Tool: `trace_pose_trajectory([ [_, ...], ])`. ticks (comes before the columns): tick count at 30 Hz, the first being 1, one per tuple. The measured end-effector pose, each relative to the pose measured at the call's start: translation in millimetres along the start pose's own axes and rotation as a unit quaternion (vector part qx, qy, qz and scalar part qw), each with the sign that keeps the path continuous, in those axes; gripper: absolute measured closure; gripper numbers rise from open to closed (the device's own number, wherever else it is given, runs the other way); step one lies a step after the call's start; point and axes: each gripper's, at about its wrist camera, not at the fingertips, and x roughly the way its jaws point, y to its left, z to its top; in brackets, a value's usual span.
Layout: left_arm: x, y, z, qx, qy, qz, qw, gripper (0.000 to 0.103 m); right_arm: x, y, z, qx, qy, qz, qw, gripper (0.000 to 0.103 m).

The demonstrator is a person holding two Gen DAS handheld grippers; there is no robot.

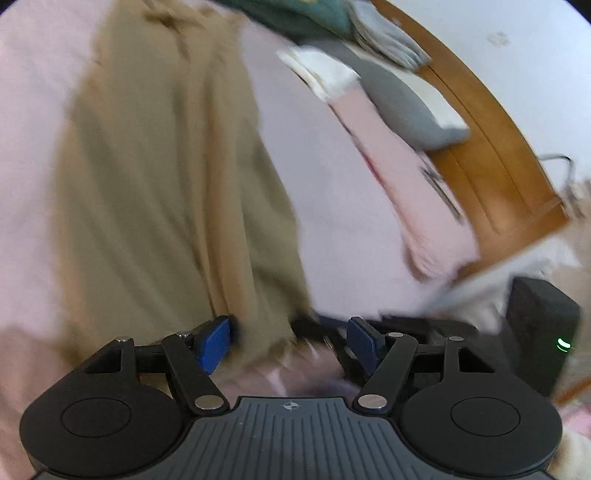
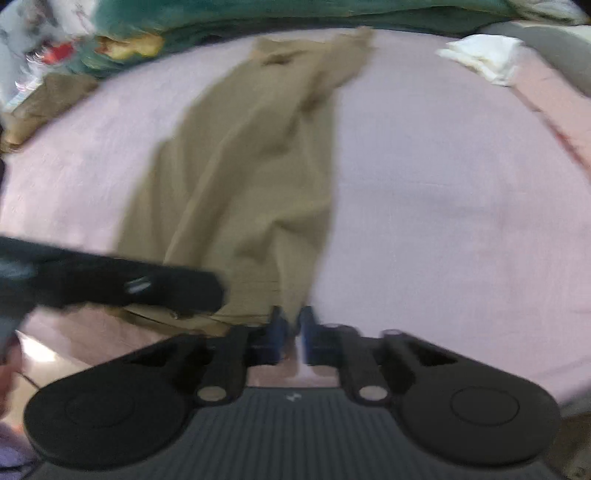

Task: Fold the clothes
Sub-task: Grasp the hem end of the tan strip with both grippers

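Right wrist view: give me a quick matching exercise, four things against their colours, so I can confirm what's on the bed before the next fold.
Things:
1. Long garment
2. Bedsheet
3. Blanket at the far edge
4. Small folded cloth, far right

Colours:
A. White
B. Teal green
C. Khaki
D. Pale pink

Pairs: 1-C, 2-D, 3-B, 4-A
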Motion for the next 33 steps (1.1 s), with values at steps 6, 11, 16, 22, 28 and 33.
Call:
trace_pose_trajectory([
  [6, -38, 9, -12, 0.007, -0.022, 0.083, 0.9963, 0.033, -18, -37, -1, 0.050, 0.027, -0.004, 0.998, 0.090],
  [11, -78, 15, -4, 0.007, -0.079, 0.150, 0.9855, 0.031, -37, -46, 12, 0.119, -0.030, 0.068, 0.990, 0.027],
  [16, -56, 34, 2, -0.042, -0.047, 0.141, 0.9881, 0.030, 9, -14, 39, 0.071, -0.035, 0.027, 0.996, 0.017],
  [22, -33, 33, 5, -0.034, -0.046, 0.111, 0.9922, 0.017, 37, 11, 27, 0.019, -0.007, 0.011, 1.000, 0.028],
  [28, -16, 20, 7, 0.007, -0.029, 0.122, 0.9921, 0.088, 30, -11, 29, 0.063, 0.013, 0.056, 0.996, 0.100],
  [33, -21, 27, 6, -0.007, -0.026, 0.115, 0.9930, 0.095, 30, -11, 24, 0.082, 0.015, 0.059, 0.995, 0.100],
])
